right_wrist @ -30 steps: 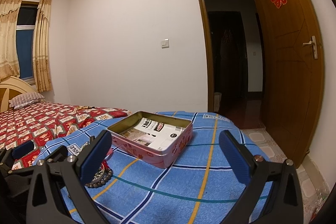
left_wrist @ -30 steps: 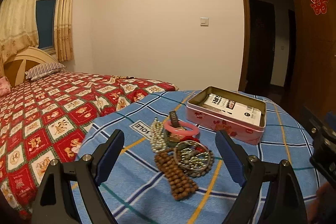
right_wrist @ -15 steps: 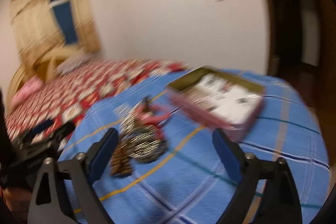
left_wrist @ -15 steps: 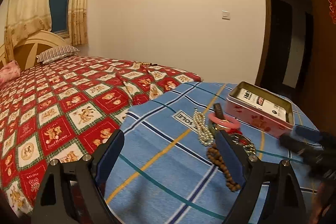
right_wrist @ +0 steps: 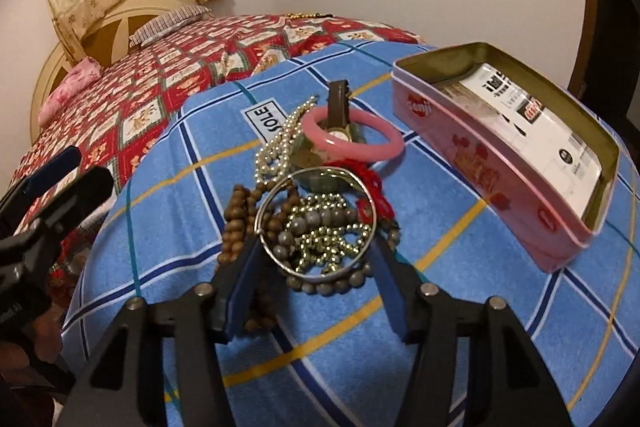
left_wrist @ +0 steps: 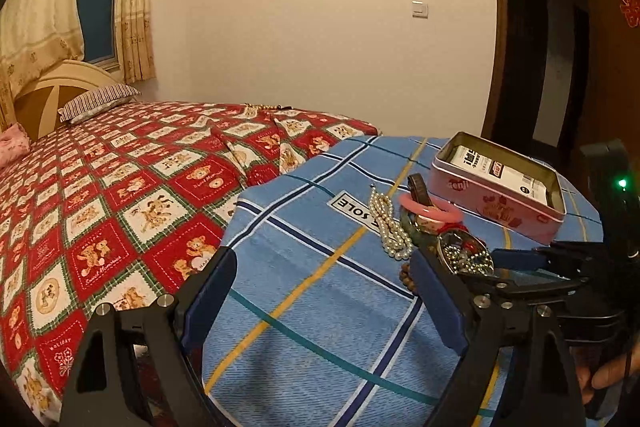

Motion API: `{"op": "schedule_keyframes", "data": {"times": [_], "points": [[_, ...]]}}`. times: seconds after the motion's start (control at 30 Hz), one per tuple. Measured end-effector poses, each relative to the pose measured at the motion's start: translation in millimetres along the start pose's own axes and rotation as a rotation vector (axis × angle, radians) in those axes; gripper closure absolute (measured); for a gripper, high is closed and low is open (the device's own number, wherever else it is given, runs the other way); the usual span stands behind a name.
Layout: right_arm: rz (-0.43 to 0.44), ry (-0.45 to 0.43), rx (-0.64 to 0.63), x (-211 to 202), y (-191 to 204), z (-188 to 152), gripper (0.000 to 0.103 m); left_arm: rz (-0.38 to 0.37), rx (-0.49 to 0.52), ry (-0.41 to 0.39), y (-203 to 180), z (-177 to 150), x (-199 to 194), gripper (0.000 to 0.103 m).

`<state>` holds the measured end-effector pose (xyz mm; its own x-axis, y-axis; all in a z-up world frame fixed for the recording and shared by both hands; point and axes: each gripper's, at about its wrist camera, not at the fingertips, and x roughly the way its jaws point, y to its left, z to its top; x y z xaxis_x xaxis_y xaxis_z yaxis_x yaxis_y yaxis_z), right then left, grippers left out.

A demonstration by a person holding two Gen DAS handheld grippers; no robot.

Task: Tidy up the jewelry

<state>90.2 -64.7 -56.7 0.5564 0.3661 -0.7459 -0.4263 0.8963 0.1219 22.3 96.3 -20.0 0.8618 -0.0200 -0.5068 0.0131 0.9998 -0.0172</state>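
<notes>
A blue plaid cloth [right_wrist: 400, 347] covers the surface. On it sits an open pink rectangular tin [right_wrist: 496, 163] with a printed white card inside. Beside it lies a jewelry heap: a pink plastic bangle [right_wrist: 352, 139] ringing a brown-strapped watch [right_wrist: 338, 107], a brown wooden bead strand [right_wrist: 236, 219], a pearl-like strand [right_wrist: 280, 143] and a thin silver metal bangle [right_wrist: 316, 223] over small metallic beads. The right gripper [right_wrist: 316, 259] is closing, its 2 jaws flanking the silver bangle without pressing it. The left gripper [left_wrist: 320, 291] stands spread wide, empty, beside the heap.

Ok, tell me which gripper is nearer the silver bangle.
Right. The right gripper straddles the silver bangle, jaws closing around it. The left gripper hangs off to the side over bare blue cloth, open.
</notes>
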Motion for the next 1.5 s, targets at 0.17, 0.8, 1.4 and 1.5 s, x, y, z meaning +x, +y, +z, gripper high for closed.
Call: {"op": "schedule_keyframes", "data": {"times": [0.17, 0.8, 1.4, 1.5], "points": [[0.013, 0.002, -0.062, 8, 6, 3, 0.034, 0.013, 0.007, -0.004, -1, 3, 0, 0.014], [0.084, -0.175, 0.183, -37, -58, -3, 0.081, -0.170, -0.016, 0.216, -51, 1, 40, 0.015], [0.028, 0.005, 0.070, 9, -40, 10, 0.068, -0.145, -0.060, 0.383, -56, -9, 69, 0.061], [-0.015, 0.017, 0.036, 11, -36, 9, 0.091, -0.189, -0.093, 0.382, -51, -9, 70, 0.078]]}}
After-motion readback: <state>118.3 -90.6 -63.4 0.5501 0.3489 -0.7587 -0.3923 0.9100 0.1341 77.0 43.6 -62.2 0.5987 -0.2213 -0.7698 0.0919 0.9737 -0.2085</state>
